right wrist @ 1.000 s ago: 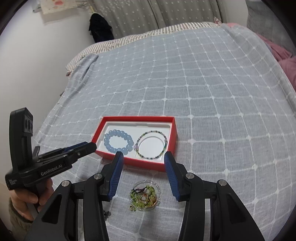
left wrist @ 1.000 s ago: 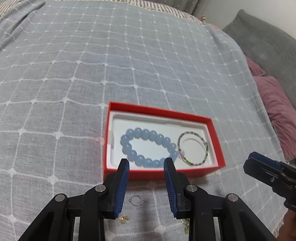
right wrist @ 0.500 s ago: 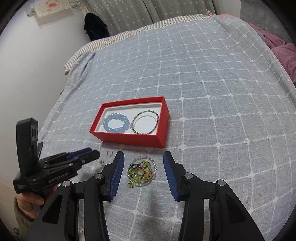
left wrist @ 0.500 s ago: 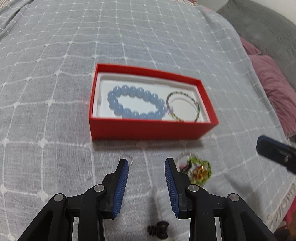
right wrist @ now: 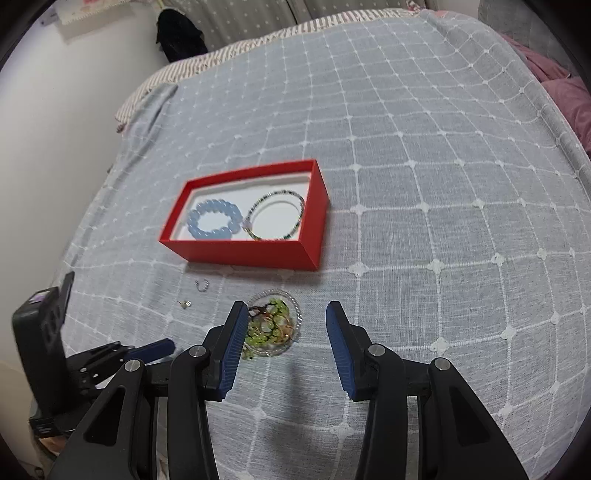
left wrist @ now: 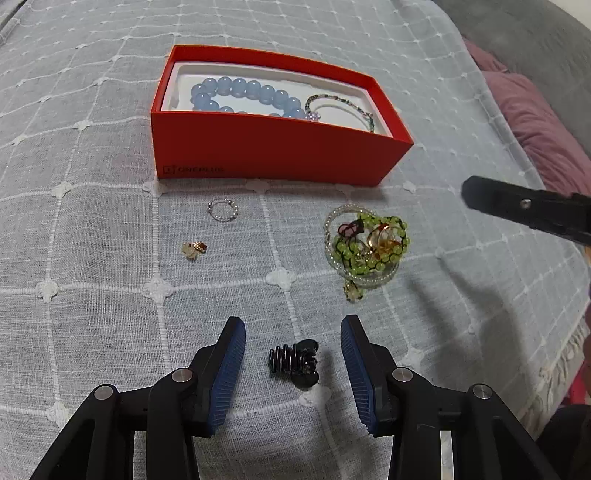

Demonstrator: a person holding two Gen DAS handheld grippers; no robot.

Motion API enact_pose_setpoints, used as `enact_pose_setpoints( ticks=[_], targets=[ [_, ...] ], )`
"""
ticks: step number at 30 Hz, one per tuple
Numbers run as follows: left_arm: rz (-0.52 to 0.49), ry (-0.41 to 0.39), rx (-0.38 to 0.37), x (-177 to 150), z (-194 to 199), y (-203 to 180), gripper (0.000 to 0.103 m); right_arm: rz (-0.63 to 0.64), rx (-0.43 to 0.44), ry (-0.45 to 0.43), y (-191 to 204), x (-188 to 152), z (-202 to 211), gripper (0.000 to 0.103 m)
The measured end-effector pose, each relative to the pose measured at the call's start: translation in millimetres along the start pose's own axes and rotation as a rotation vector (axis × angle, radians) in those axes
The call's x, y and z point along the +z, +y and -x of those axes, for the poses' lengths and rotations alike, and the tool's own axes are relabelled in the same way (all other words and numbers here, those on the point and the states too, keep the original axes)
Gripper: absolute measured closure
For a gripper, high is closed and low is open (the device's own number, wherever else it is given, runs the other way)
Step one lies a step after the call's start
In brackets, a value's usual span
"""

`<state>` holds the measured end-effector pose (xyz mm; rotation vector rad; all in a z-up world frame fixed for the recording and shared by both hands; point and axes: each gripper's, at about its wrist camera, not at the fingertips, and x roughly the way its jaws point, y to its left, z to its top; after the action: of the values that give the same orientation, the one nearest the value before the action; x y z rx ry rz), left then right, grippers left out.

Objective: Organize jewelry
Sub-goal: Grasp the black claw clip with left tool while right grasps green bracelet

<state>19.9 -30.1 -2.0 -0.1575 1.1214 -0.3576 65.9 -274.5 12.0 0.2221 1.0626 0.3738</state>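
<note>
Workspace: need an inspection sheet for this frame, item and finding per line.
Surface: bed under a grey grid-pattern cover.
Job's things: red box holds a blue bead bracelet and a thin beaded bracelet; outside it lie a green bead cluster, small ring, tiny charm and black hair claw.
Clutter: nothing seen.
Grippers: left gripper jaws have just been opening, straddling the claw without touching; right gripper open, empty.
Cables: nothing seen.
Surroundings: pink pillow, curtains.

Two bracelets, a blue bead bracelet (left wrist: 243, 96) and a thin beaded bracelet (left wrist: 343, 107), are lying in one red box (left wrist: 273, 147); one hair claw (left wrist: 295, 360) is sitting between the left fingers (left wrist: 229, 373).
</note>
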Motion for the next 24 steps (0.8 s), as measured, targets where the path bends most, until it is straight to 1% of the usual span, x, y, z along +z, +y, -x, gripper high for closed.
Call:
enact_pose_setpoints(
  ticks=[3,7,8,11,13,14,16,18,21,24],
  targets=[
    [-0.004,0.0,-0.006,-2.9,0.6,-1.9,0.057,-0.03,0.023,0.033,-6.1,-0.2,-11.0,0.06],
    [-0.013,0.01,0.021,-8.2,-3.0,-3.4,0.057,-0.041,-0.001,0.066,-10.6,-1.4,-26.1,0.066],
    [-0.016,0.013,0.029,-9.4,-3.9,-4.0,0.058,-0.045,0.006,0.074,-11.3,-1.5,-28.3,0.068],
    [-0.03,0.014,0.035,-11.9,-4.8,-7.2,0.06,-0.068,0.023,0.078,-15.7,0.1,-30.2,0.072],
    [-0.037,0.011,0.044,-12.6,-4.0,-9.0,0.069,-0.075,0.017,0.074,-18.4,1.4,-30.7,0.072],
    [-0.043,0.011,0.057,-12.9,-4.3,-9.7,0.082,-0.079,0.018,0.077,-19.5,1.9,-31.7,0.072],
    [-0.054,0.009,0.069,-13.2,-4.4,-10.9,0.082,-0.087,0.029,0.09,-21.0,2.1,-35.1,0.073],
    [-0.065,0.006,0.07,-13.9,-4.3,-13.3,0.082,-0.099,0.059,0.098,-20.9,2.4,-37.1,0.073],
    [-0.06,-0.006,0.067,-13.5,-1.1,-12.6,0.082,-0.098,0.11,0.098,-16.5,2.9,-35.9,0.073],
    [-0.054,-0.019,0.073,-13.3,1.5,-11.7,0.082,-0.098,0.128,0.099,-11.8,4.2,-38.0,0.073]
  ],
)
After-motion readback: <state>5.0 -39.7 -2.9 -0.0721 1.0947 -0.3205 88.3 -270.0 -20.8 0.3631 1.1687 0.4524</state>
